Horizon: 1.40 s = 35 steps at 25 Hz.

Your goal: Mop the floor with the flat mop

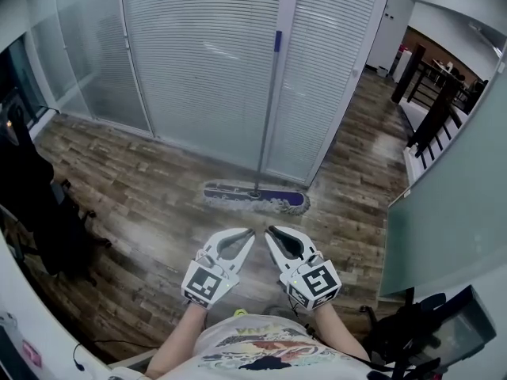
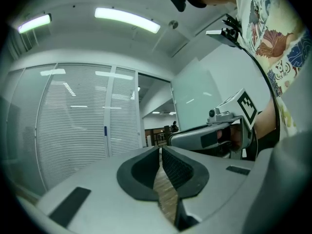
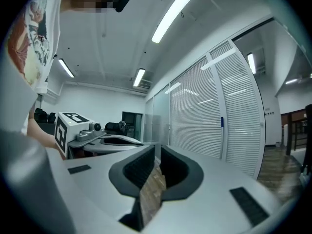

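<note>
Head view: flat mop (image 1: 255, 197) is lying on the wood floor (image 1: 142, 180), and its stick is leaning on the blinds (image 1: 198, 54), well ahead of both tools. Left gripper (image 1: 249, 233) and right gripper (image 1: 272, 231) are pointing at it, side by side.

Left gripper view: its jaws are pressing together, pinching nothing.

Right gripper view: its jaws are pressing together too, holding nothing.

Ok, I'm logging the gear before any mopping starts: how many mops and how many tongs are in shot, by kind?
Flat mop, leaning against the glass partition: 1
Tongs, both shut and empty: 2 (left tongs, right tongs)
Total: 3
</note>
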Tool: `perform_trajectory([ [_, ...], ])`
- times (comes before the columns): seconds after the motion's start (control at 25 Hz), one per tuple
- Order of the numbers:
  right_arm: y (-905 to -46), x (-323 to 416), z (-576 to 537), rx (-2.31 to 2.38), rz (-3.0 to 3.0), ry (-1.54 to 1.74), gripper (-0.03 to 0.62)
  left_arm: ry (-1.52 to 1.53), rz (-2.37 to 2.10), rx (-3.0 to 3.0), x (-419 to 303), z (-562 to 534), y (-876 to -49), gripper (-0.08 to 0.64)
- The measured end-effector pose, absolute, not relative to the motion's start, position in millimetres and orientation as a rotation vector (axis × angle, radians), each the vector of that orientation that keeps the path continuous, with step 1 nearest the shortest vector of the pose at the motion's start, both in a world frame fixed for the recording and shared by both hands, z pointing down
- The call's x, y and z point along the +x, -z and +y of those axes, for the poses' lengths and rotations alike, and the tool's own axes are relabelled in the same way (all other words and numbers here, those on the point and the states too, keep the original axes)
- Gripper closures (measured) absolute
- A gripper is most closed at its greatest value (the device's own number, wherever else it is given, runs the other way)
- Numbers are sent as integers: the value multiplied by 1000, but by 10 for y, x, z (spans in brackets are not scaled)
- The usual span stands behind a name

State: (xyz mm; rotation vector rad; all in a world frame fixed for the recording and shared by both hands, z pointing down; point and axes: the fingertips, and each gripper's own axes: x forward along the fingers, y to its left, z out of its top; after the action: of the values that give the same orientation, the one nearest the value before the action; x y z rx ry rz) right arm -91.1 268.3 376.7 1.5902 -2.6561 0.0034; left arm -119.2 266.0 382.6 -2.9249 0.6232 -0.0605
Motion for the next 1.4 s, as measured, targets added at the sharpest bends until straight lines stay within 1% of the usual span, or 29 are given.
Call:
perform_trajectory([
  [0.2, -3821, -961, 2535, 1548, -2660, -34, 541, 47, 598, -2951, -1132, 2483, -3843, 540],
  [0.44, -4014, -806, 2173, 1583, -2633, -135, 540, 90, 558, -2989, -953, 2154, -3943, 540],
  [0.76, -4096, -642, 1317, 1550, -2689, -191, 538, 126, 597, -3015, -798, 1295, -4028, 538],
  [1.08, -3995, -96, 163, 1517, -2741, -210, 538, 196, 569, -3051, -243, 251, -4101, 538],
  [1.4, -3925, 548, -1043, 1510, -2757, -164, 538, 178, 604, -2982, 400, -966, -4027, 538],
])
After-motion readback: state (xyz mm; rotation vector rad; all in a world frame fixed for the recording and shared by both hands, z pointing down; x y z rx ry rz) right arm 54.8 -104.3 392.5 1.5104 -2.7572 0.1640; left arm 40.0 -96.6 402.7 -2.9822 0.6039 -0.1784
